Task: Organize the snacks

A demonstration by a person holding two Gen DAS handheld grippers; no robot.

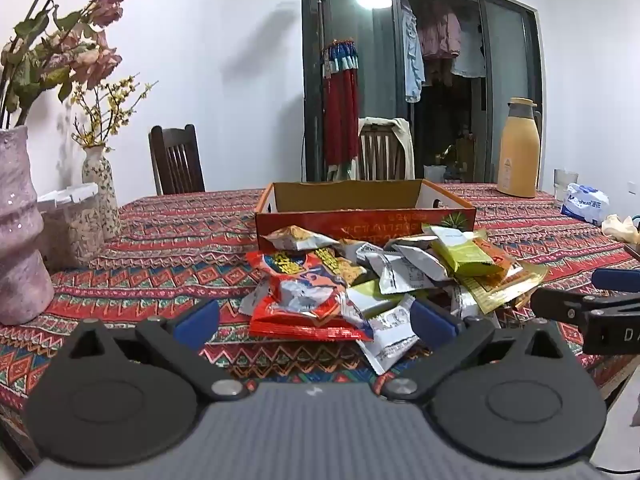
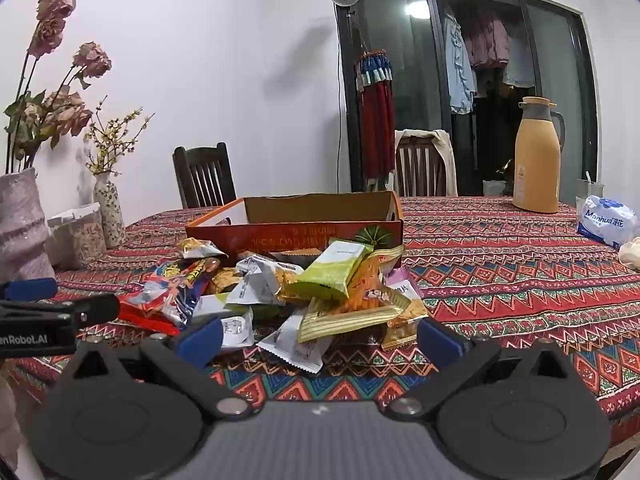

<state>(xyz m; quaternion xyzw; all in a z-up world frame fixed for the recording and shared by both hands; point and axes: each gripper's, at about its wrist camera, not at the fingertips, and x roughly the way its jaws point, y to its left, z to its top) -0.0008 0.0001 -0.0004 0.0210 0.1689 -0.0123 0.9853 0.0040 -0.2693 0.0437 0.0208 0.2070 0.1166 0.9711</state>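
1. Left gripper: jaws spread fully wide, blue pads apart, nothing held. Pile of snack packets lies at 12 o'clock just beyond the tips; red packet nearest, between the pads' line of sight, not touched.
2. Right gripper: jaws equally wide, empty. White packet at 12 o'clock near the tips; green packet atop the pile behind it.
3. Cardboard box: open-topped, at 12 o'clock beyond the pile, touching its far edge; interior contents cannot be seen.
4. All rest on patterned tablecloth.
5. Yellow jug at 2 o'clock, well apart; vases at 10 o'clock.
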